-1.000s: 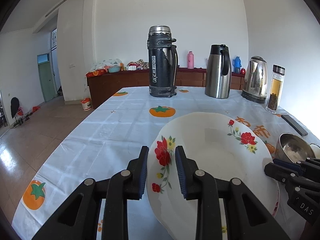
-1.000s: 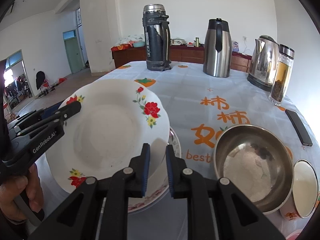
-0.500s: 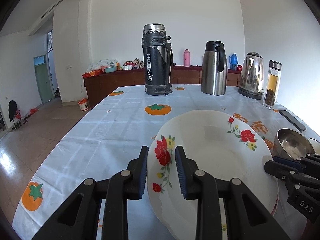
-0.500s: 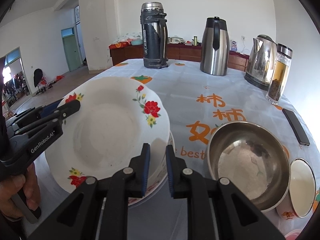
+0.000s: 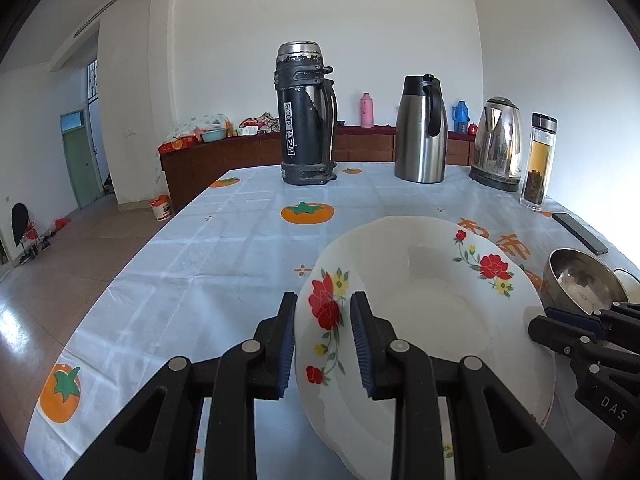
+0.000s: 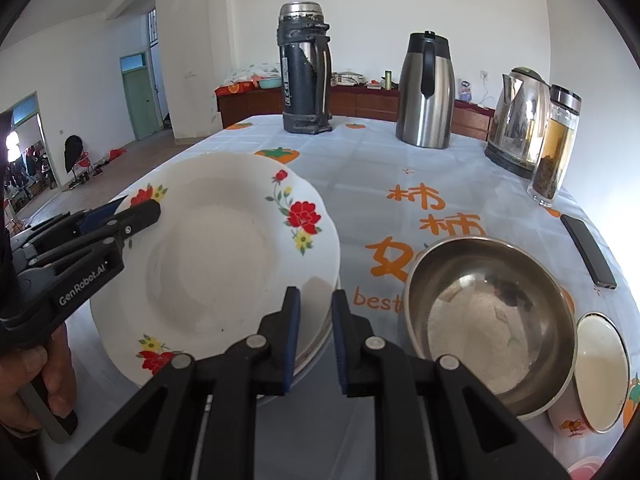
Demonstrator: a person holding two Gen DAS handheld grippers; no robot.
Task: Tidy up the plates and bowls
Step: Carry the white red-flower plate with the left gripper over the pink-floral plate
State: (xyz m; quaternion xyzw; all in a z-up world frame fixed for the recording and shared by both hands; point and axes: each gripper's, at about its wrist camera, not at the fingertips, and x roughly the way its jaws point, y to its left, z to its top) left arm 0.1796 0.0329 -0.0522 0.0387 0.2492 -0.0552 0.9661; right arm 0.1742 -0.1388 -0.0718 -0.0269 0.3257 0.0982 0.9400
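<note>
White walls stand behind a table with an orange-fruit cloth. On the left, the left gripper pinches the near-left rim of a flowered plate. The right gripper pinches the plate's near-right rim. Just right sits a steel bowl, then a small bowl.

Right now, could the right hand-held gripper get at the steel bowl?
Probably yes: the steel bowl sits open just beside the right hand-held gripper, nothing between them, though the flowered plate rim seems to lie between its jaws.
</note>
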